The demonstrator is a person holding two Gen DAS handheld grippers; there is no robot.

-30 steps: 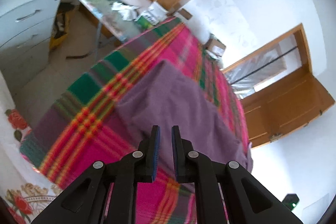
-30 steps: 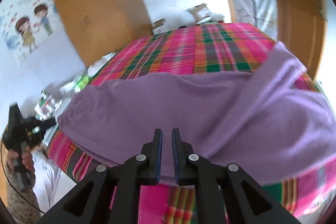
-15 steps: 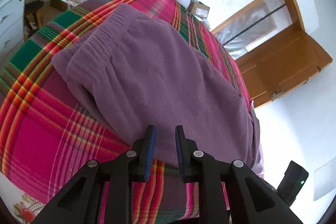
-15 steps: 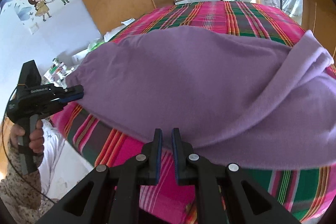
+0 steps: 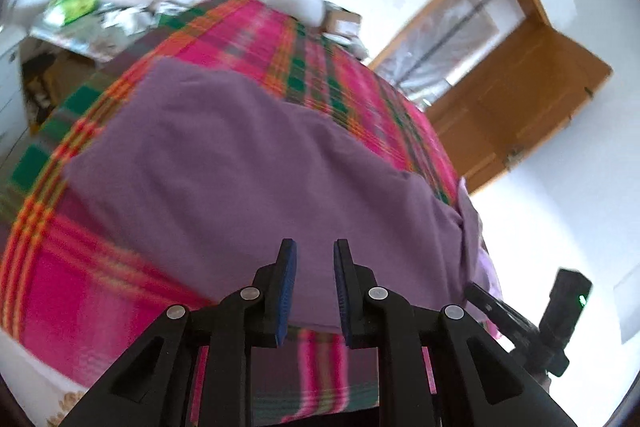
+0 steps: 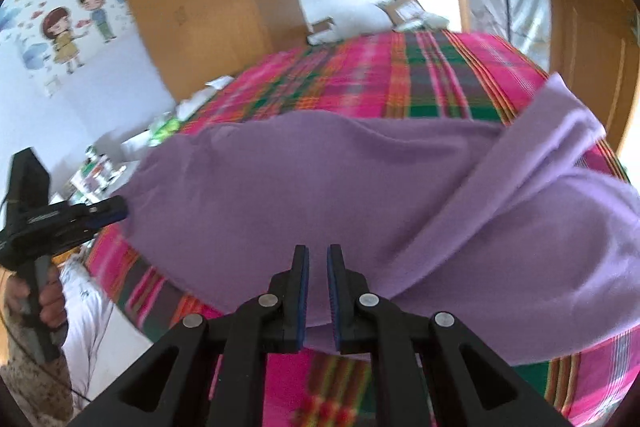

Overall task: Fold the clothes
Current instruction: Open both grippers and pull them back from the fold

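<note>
Right wrist: purple garment lies folded on plaid bedspread.

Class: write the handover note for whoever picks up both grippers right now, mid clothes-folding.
Left gripper: jaws slightly apart, nothing between them, hovering at the near edge of the purple garment.
Right gripper: jaws narrowly apart, empty, over the garment's near hem.
Garment lies spread on the plaid bedcover; a lighter sleeve is folded across it.
Done: laid out, one sleeve in.
Left: grasp the near edge, then complete the fold.
</note>
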